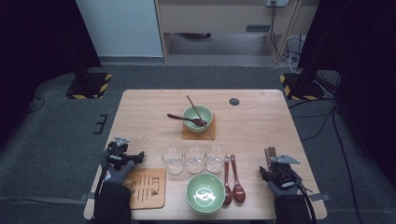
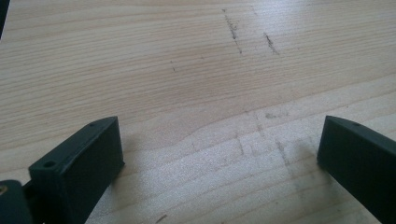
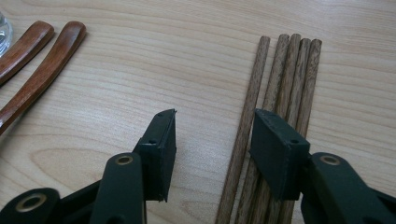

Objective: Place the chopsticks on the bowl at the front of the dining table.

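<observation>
Near the table's right edge, chopsticks [image 3: 285,84] lying parallel, pointing lengthwise away; right gripper [image 3: 212,140] half spread, straddling the leftmost stick, nothing pinched.

Chopsticks [image 3: 285,79] dark brown, spoons [image 3: 44,70] left of them reddish brown. Table [image 1: 261,126] pale wood grain. Near bowl [image 1: 205,193] green, white swirl inside. Mat [image 1: 147,188] tan, dark markings. Jaws black.

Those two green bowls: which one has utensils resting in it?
The far bowl on its mat, holding a spoon and stick; the near bowl holds none.
</observation>
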{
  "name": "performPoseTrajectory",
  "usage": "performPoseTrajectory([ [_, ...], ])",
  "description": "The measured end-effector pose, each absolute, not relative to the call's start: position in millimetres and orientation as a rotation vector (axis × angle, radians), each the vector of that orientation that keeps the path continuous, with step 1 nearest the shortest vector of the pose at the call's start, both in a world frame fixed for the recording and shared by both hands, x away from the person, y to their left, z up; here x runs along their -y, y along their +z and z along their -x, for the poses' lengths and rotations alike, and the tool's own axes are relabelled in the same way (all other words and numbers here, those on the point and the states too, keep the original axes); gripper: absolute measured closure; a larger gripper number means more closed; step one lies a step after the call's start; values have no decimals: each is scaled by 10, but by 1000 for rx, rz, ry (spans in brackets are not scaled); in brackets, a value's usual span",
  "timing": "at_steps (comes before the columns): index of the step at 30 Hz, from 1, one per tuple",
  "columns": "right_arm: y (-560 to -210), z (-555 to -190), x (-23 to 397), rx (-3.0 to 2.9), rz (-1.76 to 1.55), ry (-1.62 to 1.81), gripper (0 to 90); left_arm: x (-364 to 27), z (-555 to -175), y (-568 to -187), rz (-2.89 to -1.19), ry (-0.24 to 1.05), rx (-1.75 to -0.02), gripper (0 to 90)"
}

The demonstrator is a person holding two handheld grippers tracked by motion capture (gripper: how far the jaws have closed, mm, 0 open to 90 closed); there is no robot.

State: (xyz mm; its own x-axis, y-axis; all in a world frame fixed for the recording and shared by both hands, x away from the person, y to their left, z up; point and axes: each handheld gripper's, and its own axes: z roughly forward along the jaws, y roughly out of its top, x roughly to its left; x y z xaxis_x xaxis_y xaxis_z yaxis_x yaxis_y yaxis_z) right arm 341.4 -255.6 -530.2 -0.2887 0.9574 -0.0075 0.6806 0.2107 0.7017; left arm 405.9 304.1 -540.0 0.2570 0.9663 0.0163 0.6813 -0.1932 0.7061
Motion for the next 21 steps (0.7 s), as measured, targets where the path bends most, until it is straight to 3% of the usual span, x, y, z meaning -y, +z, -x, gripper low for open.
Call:
performPoseTrajectory([
  [21, -5304, -3359, 2521, -2063, -1487, 837, 506, -3041, -4059, -5400, -1951, 635, -1490, 0],
])
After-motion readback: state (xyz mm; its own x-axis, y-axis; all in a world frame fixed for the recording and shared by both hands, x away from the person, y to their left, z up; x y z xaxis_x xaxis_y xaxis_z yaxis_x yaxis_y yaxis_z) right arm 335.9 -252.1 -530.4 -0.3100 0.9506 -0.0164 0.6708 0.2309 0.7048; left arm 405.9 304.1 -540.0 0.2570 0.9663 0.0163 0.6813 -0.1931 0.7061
